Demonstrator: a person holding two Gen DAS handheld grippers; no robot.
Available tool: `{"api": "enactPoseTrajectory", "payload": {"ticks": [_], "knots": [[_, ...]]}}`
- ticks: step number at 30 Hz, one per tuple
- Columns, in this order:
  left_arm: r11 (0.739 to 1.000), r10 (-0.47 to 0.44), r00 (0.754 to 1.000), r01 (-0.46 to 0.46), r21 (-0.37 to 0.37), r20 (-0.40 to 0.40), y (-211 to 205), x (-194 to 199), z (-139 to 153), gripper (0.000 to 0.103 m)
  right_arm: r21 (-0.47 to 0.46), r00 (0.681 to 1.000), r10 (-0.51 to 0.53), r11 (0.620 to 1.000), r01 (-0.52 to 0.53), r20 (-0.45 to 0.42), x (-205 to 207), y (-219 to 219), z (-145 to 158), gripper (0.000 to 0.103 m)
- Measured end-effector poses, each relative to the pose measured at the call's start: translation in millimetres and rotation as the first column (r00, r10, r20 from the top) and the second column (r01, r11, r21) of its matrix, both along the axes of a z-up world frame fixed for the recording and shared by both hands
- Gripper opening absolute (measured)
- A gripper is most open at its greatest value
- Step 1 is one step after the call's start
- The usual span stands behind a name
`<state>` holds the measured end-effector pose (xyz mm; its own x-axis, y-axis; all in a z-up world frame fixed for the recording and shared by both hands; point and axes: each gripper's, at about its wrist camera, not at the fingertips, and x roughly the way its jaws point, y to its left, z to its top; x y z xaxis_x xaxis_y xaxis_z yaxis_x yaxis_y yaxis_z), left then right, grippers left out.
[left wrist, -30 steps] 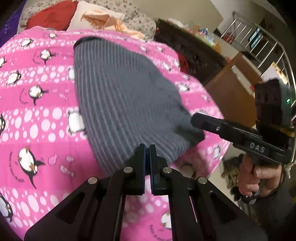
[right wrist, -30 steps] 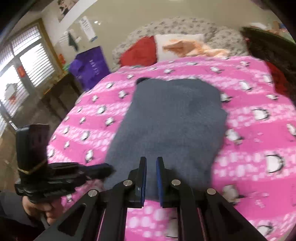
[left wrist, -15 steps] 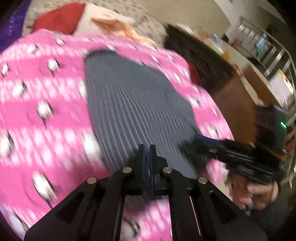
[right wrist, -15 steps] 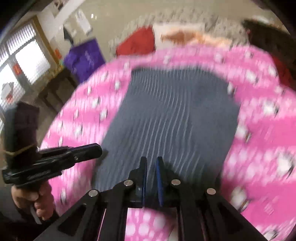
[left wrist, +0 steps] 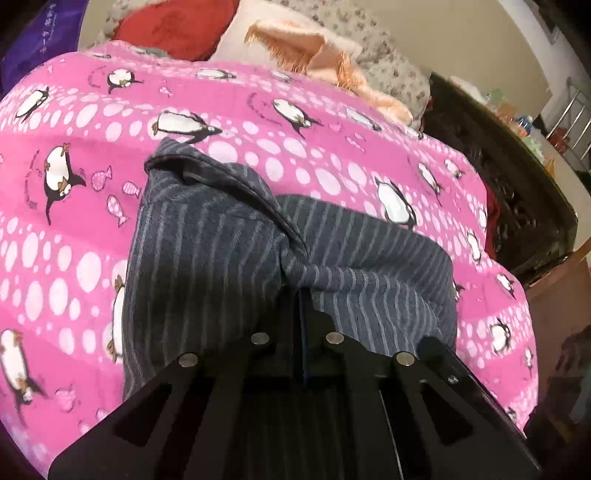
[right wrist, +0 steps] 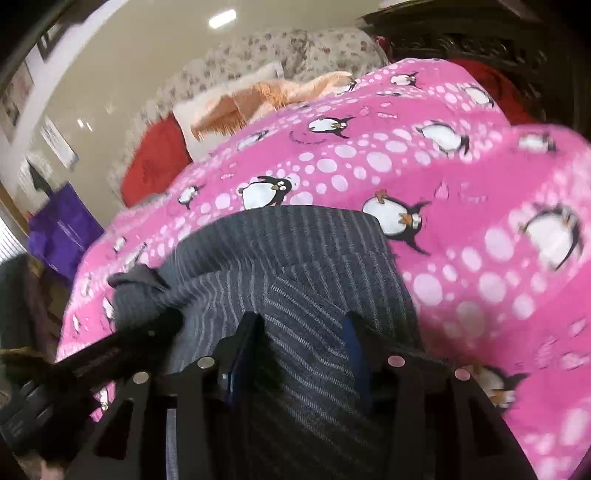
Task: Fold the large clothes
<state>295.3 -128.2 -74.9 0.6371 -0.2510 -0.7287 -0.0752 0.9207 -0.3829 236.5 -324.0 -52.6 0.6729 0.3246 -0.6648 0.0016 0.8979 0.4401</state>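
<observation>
The left gripper (left wrist: pixel 300 295) has its fingers pinched tight on a fold of the grey striped garment (left wrist: pixel 207 258). The right gripper (right wrist: pixel 304 332) stands with fingers wide apart over the cloth. The garment lies doubled over on the bed's pink penguin blanket (left wrist: pixel 332 129).

A bed fills both views, covered by a pink penguin-print blanket (left wrist: pixel 332 122). Along the top of the frame lie a red pillow (left wrist: pixel 177 26), a white pillow with orange fringe (left wrist: pixel 303 40) and a floral headboard (right wrist: pixel 295 48). A cream wall (right wrist: pixel 140 66) reflects a ceiling light. A purple bag (right wrist: pixel 62 229) sits at the left edge; dark carved furniture (left wrist: pixel 517 192) stands at the right.
</observation>
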Motion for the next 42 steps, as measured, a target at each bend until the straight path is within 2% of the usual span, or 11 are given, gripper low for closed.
{"api": "enactPoseTrajectory", "payload": {"ticks": [7,11,12,13,15,22,25,33,37,40,42], "knots": [[0.999,-0.006,0.999,0.005,-0.044,-0.034,5.8,7.6,1.8,0.002,0.176,0.999,0.038,0.984,-0.038,0.007,9.1,-20.0,-7.2,0.050],[0.989,-0.125,0.990,0.118,-0.095,-0.070,28.8,-8.8,45.3,0.006,0.295,0.998,0.052,0.954,-0.055,0.018,-6.6,-60.1,22.3,0.052],[0.987,-0.146,0.989,0.142,-0.079,-0.037,36.9,-20.6,54.0,0.027,0.274,0.997,0.056,0.959,-0.068,0.049,-14.2,-70.9,33.2,0.065],[0.987,-0.153,0.988,0.153,-0.044,-0.005,48.9,-38.4,59.4,0.072,0.232,0.994,0.068,0.969,-0.085,0.081,-22.9,-82.1,42.3,0.086],[0.992,-0.129,0.991,0.129,-0.005,0.022,62.2,-59.2,53.0,0.097,0.211,0.988,0.116,0.968,-0.135,0.099,-34.7,-93.6,42.6,0.094],[0.970,-0.220,0.975,0.217,-0.109,-0.021,56.2,-93.2,-4.5,0.097,0.316,0.951,0.307,0.905,-0.284,-0.024,-30.2,-73.8,-23.5,0.095],[0.968,-0.226,0.974,0.225,-0.114,0.008,51.1,-101.3,-5.1,0.098,0.433,0.887,0.461,0.796,-0.422,0.017,-16.3,-50.0,-33.0,0.094],[0.920,-0.342,0.939,0.342,-0.192,0.034,56.4,-101.0,-8.2,0.100,0.349,0.880,0.463,0.812,-0.468,0.102,6.4,-38.7,-40.5,0.072],[0.841,-0.456,0.890,0.437,-0.318,0.019,51.0,-104.6,-8.2,0.100,0.405,0.824,0.551,0.729,-0.552,0.131,0.3,-32.5,-44.6,0.072],[0.854,-0.472,0.881,0.465,-0.234,0.027,43.1,-100.3,-3.6,0.100,0.380,0.823,0.558,0.742,-0.553,0.109,10.3,-21.9,-46.2,0.067],[0.871,-0.400,0.916,0.393,-0.296,0.038,55.4,-87.1,-6.1,0.100,0.379,0.836,0.537,0.755,-0.535,0.110,12.0,-18.0,-46.5,0.067]]}}
